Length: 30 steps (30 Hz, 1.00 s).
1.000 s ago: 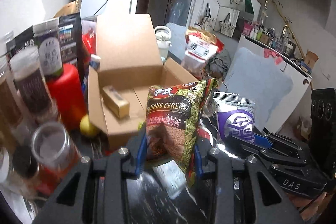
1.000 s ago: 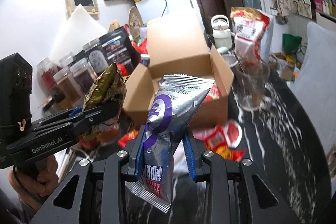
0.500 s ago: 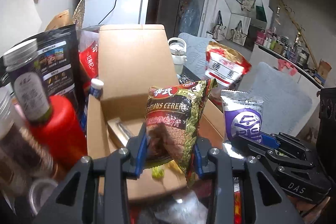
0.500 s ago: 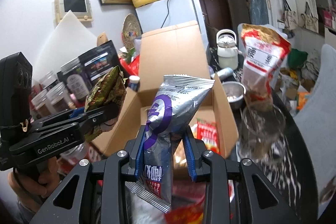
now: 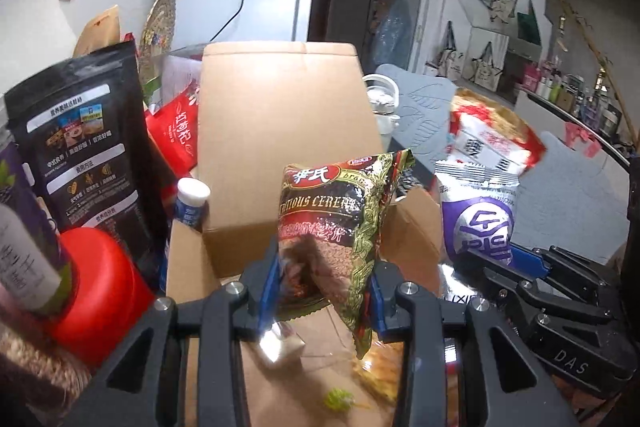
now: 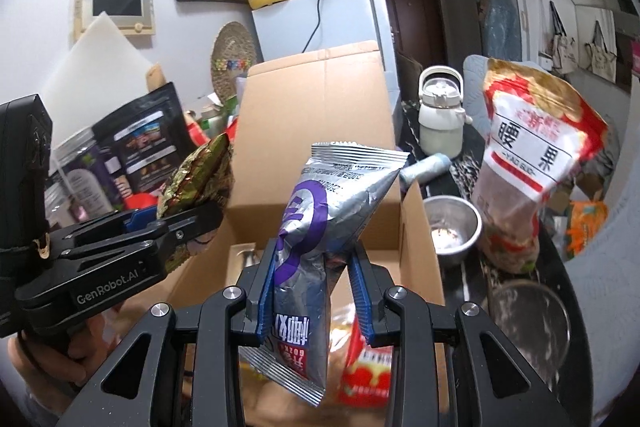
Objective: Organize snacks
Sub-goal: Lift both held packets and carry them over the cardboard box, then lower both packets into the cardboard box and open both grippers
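My left jaws, on the left gripper [image 5: 322, 291], are clenched on a dark red-and-gold foil cereal packet [image 5: 340, 227], which stands upright over the open brown cardboard box [image 5: 280, 131]. My right jaws, on the right gripper [image 6: 312, 291], are clenched on a silver-and-purple foil snack pouch [image 6: 320, 227], also above the box opening (its upright flap rises behind both packets). Inside the box lie a red-and-yellow wrapped snack [image 6: 366, 371] and a small shiny packet [image 5: 280, 341]. Left of the box stand a black printed stand-up pouch [image 5: 84, 155] and a red plastic lid [image 5: 96, 287]; right of it on the dark marbled counter [image 6: 472, 279] sit a steel bowl [image 6: 456, 227] and a red-and-white nut bag [image 6: 532, 167]
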Available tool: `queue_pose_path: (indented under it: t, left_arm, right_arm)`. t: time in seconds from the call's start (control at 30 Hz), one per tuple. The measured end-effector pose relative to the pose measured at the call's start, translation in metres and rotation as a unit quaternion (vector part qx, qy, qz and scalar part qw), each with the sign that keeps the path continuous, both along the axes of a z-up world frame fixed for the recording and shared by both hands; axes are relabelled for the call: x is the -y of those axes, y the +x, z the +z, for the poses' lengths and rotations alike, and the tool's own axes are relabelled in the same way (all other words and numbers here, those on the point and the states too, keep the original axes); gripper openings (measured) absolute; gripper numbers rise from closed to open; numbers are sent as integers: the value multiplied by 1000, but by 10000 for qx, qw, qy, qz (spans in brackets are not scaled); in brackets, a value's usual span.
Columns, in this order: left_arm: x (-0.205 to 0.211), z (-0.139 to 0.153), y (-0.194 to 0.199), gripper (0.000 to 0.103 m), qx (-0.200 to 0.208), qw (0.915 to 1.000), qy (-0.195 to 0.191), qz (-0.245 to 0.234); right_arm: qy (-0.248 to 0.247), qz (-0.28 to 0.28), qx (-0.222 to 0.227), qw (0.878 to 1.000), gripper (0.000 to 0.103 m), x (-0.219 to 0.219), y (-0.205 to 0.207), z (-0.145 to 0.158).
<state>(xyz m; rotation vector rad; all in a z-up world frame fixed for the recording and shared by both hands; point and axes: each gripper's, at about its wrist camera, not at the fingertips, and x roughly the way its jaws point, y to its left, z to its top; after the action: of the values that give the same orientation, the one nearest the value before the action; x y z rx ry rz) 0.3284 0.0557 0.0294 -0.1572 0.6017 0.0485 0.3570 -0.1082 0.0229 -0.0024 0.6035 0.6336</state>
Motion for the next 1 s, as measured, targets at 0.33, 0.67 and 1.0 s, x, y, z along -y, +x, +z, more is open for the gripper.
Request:
queue_pose_path:
  t: [0.33,0.67,1.0]
  left_arm:
    - [0,-23,32,36,-525,9984,181,63]
    - [2,-55,54,36,-1343,9907,189,110]
    - [0,-75,69,37,-1858,9818,263,294]
  right_arm:
    - [-289,100,-314,9990,33,-15,34,-19]
    - [-745,159,-579,9954,34,-25,40,-47]
    - [-1101,78,-759,9910,37,-29,43,-64]
